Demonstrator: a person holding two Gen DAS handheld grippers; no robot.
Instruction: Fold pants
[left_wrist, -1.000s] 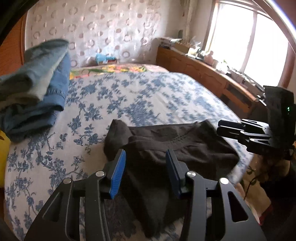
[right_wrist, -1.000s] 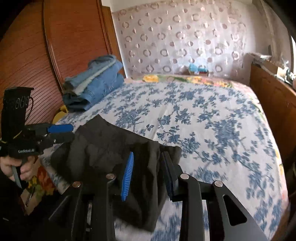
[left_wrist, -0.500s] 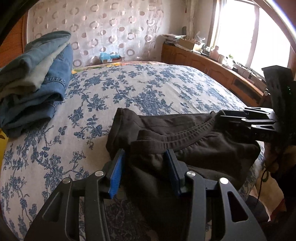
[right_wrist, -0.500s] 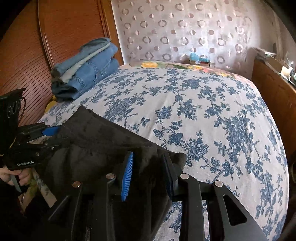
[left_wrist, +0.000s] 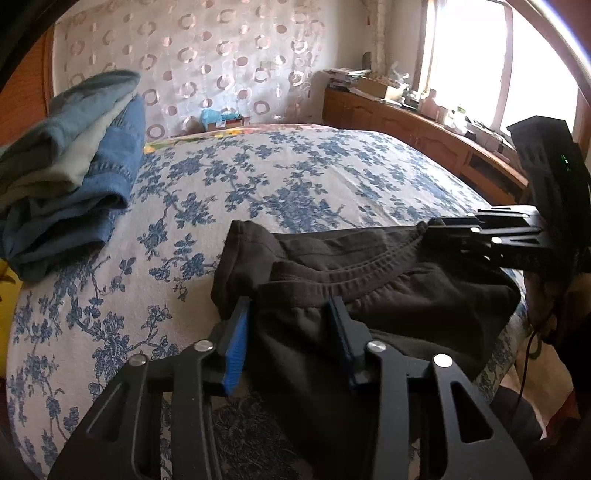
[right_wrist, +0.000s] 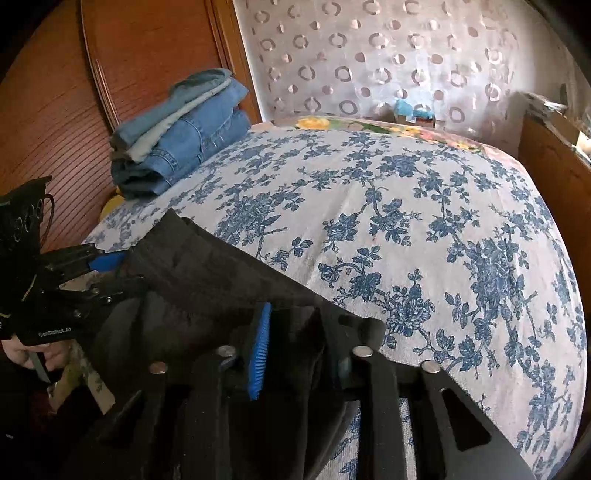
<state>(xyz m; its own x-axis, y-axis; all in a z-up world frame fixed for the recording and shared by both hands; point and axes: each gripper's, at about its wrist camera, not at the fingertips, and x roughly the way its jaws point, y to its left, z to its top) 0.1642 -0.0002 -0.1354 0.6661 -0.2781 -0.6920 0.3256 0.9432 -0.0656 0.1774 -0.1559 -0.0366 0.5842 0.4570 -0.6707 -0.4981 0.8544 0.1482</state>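
Dark brown pants (left_wrist: 388, 291) lie bunched at the near edge of the bed, waistband uppermost. My left gripper (left_wrist: 291, 332) has its blue-padded fingers (left_wrist: 236, 343) closed on a fold of the pants at their left end. My right gripper (right_wrist: 295, 343) is closed on the pants' (right_wrist: 207, 273) other end; it also shows in the left wrist view (left_wrist: 480, 240), gripping the waistband. The left gripper appears in the right wrist view (right_wrist: 85, 280) at the cloth's far corner.
The bed has a blue floral cover (right_wrist: 406, 206). A stack of folded blue jeans (left_wrist: 70, 162) (right_wrist: 177, 136) sits by the wooden headboard (right_wrist: 74, 110). A wooden cabinet with clutter (left_wrist: 424, 122) runs under the window. A small blue packet (left_wrist: 218, 116) lies at the far wall.
Both grippers, still holding the pants, have moved forward over the bed; the pants' waistband is drawn further onto the cover and more stretched between them.
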